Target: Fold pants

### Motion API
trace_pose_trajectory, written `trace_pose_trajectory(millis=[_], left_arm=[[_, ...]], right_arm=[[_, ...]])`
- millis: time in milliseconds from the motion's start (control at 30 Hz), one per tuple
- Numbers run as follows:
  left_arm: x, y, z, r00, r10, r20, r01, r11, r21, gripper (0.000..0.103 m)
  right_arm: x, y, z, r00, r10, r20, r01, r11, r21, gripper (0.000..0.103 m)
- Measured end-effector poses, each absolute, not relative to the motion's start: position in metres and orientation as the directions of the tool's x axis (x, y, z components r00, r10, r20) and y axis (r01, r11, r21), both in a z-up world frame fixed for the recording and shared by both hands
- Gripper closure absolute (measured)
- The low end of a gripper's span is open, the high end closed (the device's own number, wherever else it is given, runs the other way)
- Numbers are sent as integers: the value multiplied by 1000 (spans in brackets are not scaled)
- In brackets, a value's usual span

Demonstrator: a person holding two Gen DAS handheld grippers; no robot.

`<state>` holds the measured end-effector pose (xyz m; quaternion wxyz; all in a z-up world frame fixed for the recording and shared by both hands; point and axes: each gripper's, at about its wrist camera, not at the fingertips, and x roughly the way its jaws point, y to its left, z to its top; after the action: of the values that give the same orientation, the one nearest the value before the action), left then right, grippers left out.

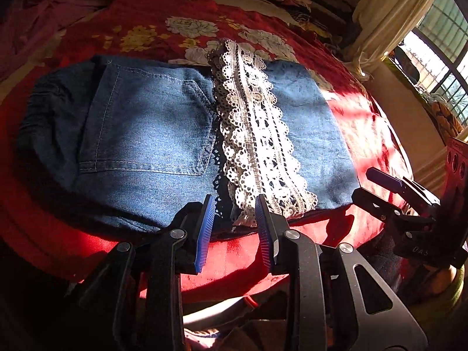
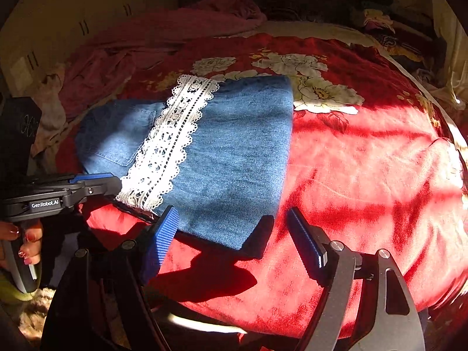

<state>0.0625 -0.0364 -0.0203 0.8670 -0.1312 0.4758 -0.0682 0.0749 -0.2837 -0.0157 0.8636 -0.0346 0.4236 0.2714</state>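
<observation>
The denim pants lie folded on the red floral blanket, with a white lace band running across them. My left gripper hovers at the near edge, jaws a little apart. The lace end shows between its tips, and the blue pads do not press on it. In the right wrist view the pants and lace lie ahead. My right gripper stands wide open over the near denim corner. The left gripper comes in from the left, held by a hand. The right gripper also appears at the right.
Pink bedding is heaped at the far left of the bed. A pile of clothes sits at the far right. A window and a cream curtain stand to the right. Sunlit blanket stretches right of the pants.
</observation>
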Motion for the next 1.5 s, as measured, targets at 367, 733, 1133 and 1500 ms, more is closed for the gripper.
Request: trace_pose_trajectory(millis=[367,733,1133,1500], left_arm=[[47,-28,-1,577,-197,-792,-4,970,-244,69],[31,-4,17,625,-135,-769,-43,978,-206,53],[17,24,19,642,-108,-759,-97,971,-221,38],[4,70,7,640,-43,-767,-213,950,-230,28]], right_arm=[[65,-279,6,539,428,-725,-495,858,138,18],[60,-264,25,573,433,-696,-493,860,128,10],[60,-237,32,564,432,-704,-524,846,99,10],[69,-191,47,552,454,-699,-602,797,43,9]])
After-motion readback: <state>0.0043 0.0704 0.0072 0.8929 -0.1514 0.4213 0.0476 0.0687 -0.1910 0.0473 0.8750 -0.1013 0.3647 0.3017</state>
